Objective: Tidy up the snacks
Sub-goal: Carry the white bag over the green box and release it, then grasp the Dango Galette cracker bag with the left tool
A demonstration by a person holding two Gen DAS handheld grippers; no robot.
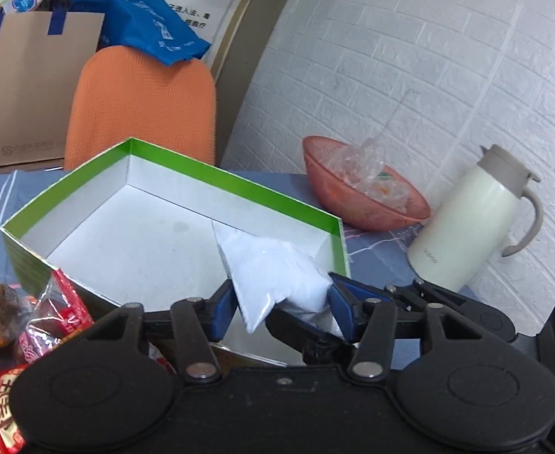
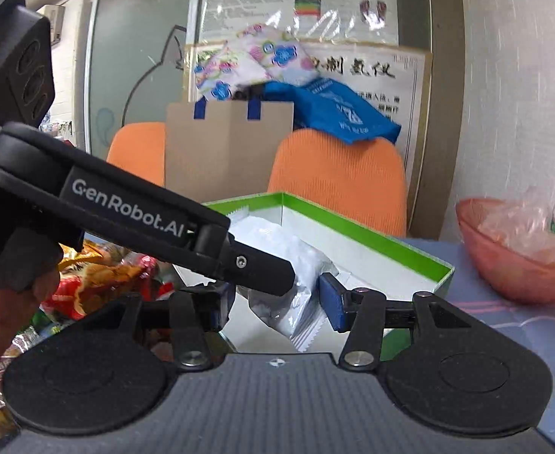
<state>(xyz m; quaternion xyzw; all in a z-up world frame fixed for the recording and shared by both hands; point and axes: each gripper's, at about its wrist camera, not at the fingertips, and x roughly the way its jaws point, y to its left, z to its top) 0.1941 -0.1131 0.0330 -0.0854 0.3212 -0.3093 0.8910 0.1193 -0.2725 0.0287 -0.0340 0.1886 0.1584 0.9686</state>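
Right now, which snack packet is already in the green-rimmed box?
The plain white packet, lying in the box near its right corner. The colourful red and orange packets sit heaped outside it, on the left.

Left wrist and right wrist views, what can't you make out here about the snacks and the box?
- Snack pile: cut off by the left wrist view's edge and the left tool; count unknown.
- White packet: in the right wrist view the left tool's body covers part of it; no readable label.
- Green box: near wall hidden behind both tools.
- Pink bowl: crumpled plastic hides its contents.
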